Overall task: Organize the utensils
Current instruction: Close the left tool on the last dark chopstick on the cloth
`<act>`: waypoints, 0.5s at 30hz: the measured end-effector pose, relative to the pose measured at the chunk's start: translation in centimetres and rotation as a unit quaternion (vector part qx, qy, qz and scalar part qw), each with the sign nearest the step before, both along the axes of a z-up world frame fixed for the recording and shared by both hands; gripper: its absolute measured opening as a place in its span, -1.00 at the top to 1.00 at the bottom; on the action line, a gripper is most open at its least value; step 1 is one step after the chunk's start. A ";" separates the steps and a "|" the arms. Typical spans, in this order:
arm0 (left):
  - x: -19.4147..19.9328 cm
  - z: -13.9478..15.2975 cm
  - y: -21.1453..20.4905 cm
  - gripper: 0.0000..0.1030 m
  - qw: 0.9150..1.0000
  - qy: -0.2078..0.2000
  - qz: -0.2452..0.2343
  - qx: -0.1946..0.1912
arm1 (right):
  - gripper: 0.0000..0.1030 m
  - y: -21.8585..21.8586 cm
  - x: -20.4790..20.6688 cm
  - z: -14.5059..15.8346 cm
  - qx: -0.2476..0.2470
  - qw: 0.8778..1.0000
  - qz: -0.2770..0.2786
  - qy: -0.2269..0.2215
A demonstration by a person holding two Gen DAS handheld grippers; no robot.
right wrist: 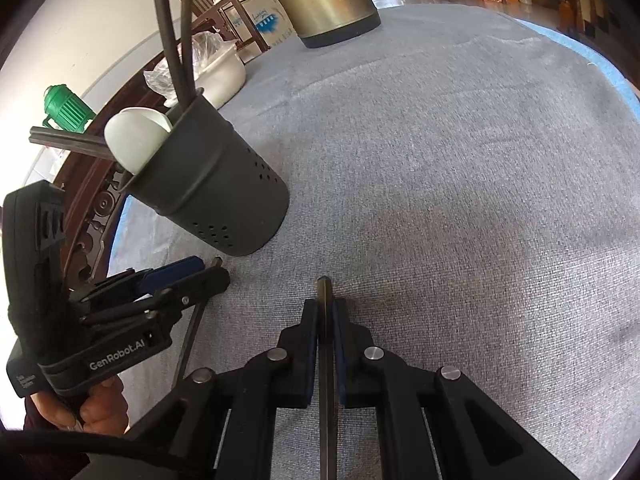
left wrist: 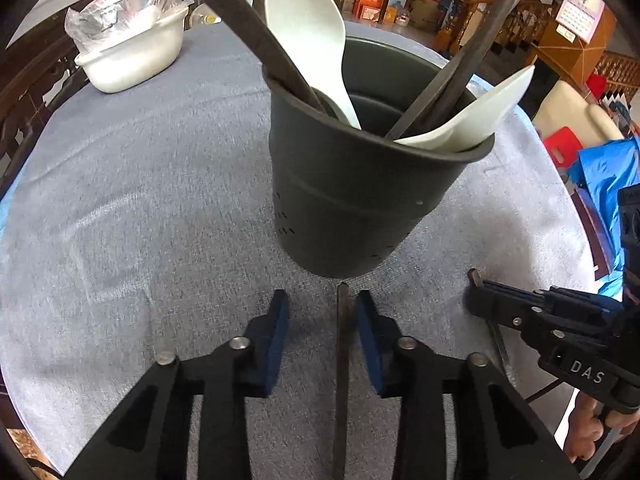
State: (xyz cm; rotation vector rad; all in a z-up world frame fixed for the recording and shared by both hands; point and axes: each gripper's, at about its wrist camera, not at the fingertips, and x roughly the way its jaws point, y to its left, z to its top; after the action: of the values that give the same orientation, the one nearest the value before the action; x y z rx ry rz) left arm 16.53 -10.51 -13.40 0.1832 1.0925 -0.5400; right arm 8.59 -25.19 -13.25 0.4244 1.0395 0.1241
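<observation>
A dark grey perforated utensil holder (left wrist: 360, 200) (right wrist: 216, 192) stands on the cloth-covered table. It holds two white plastic spoons (left wrist: 308, 32) (left wrist: 480, 112) and several dark long handles. My left gripper (left wrist: 322, 300) sits just in front of the holder. A thin dark metal handle (left wrist: 343, 360) runs between its blue pads, close to the right pad, with a clear gap to the left pad. My right gripper (right wrist: 326, 304) is shut on another thin dark metal handle (right wrist: 326, 360), low over the cloth. The right gripper (left wrist: 478, 296) also shows at the right of the left wrist view.
The grey tablecloth (left wrist: 140, 200) covers a round table. A white pot with a plastic bag (left wrist: 132, 56) stands at the far left edge and a metal kettle (right wrist: 328, 0) at the far side. Hands (right wrist: 100, 404) (left wrist: 588, 428) hold the grippers.
</observation>
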 end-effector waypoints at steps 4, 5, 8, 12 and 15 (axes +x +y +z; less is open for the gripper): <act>0.2 0.0 -0.8 0.54 1.000 -0.008 -0.015 0.017 | 0.82 0.2 0.1 0.0 -0.003 1.000 0.004 -0.002; 0.4 0.0 -1.0 0.61 1.000 -0.009 -0.016 0.017 | 0.82 0.2 0.1 0.0 -0.003 1.000 0.004 -0.003; 0.2 -0.1 -1.2 0.84 1.000 -0.005 -0.015 0.011 | 0.82 0.3 0.0 -0.1 -0.006 1.000 0.006 -0.006; -0.1 0.1 -0.1 0.88 1.000 0.005 -0.003 -0.008 | 0.82 0.3 -0.2 -0.1 -0.007 1.000 0.006 -0.008; -0.4 0.4 1.1 0.88 1.000 0.009 0.010 -0.018 | 0.82 0.4 -0.3 -0.1 -0.008 1.000 0.007 -0.010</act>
State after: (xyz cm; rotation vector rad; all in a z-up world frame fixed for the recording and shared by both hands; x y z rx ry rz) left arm 16.10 -9.37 -12.97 0.1354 1.1010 -0.5434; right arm 8.28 -24.81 -13.40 0.4012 1.0223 0.1325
